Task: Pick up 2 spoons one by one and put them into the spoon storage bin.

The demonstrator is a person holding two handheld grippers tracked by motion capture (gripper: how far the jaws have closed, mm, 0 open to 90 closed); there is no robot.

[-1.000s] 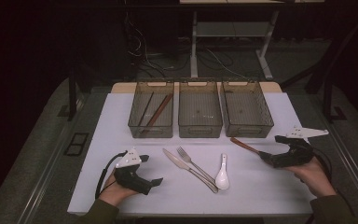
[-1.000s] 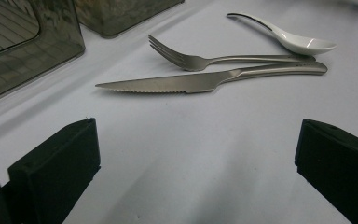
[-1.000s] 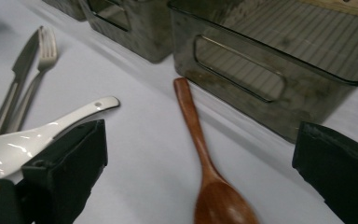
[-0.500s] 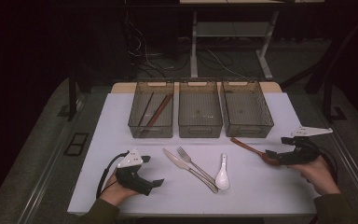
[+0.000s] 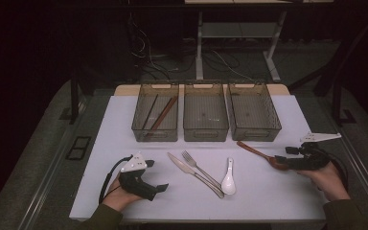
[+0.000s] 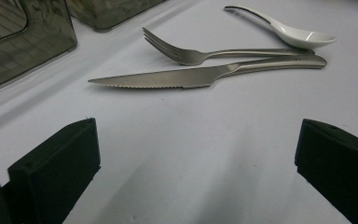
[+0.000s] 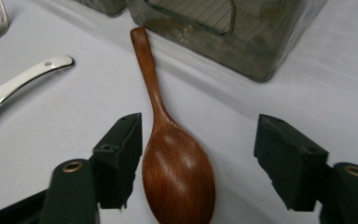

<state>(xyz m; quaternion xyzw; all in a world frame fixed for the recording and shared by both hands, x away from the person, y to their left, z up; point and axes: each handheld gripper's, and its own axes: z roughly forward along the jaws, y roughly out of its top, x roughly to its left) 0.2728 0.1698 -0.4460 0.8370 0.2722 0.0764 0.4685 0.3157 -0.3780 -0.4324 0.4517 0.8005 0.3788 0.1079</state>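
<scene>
Three clear bins (image 5: 205,112) stand in a row at the 12 o'clock side of the white tabletop (image 5: 100,143); the leftmost holds what look like two dark chopsticks (image 5: 156,114). Loose in front lie one knife (image 5: 194,168), one fork (image 5: 197,166), one white spoon (image 5: 228,177) and one wooden spoon (image 5: 262,155). The wooden spoon lies at about 4 o'clock, its handle pointing toward the right bin. The right hand-held gripper (image 7: 198,158) straddles the wooden spoon's bowl, its jaws having just been closing and now part-way open, the left jaw at or just beside the bowl's edge, the right one clear. Since a second ago it has come in from the spoon's right and lower. The left hand-held gripper (image 6: 196,172) rests wide open at 7 o'clock, holding nothing, as before.
</scene>
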